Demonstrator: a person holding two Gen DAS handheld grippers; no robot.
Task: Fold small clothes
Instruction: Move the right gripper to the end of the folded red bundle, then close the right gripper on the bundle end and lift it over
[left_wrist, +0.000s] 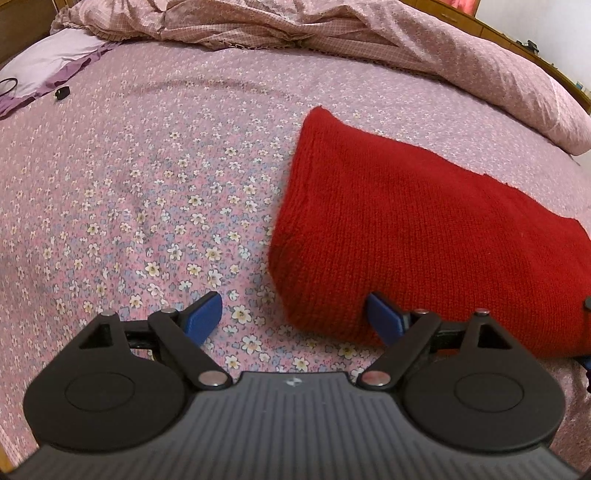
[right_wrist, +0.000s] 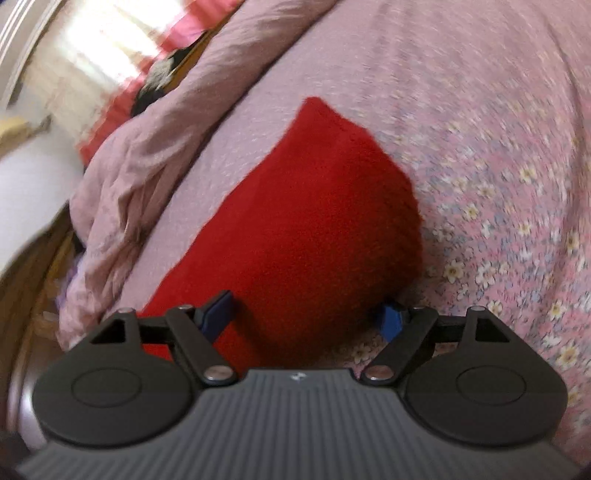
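Garment: folded red knitted cloth (left_wrist: 424, 236) flat on the bed's pink floral sheet (left_wrist: 147, 192).
Left tongs (left_wrist: 293, 319): released; cloth's near corner at 1 o'clock, just beside the right pad.
Right tongs (right_wrist: 308, 319): released, straddling the cloth's near end.
Long axis: 11 o'clock in the right wrist view.
Nearer hand: right.

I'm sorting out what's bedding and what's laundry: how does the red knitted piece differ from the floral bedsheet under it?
The red knitted piece is one solid colour; the floral bedsheet is pink with small white flowers. The knit is thick, with a ribbed weave and a rounded folded edge; the sheet lies thin and flat. The knit covers only a patch near the grippers; the sheet spreads across the whole bed. Both are soft fabric lying flat, with neither gripper clamped on them.
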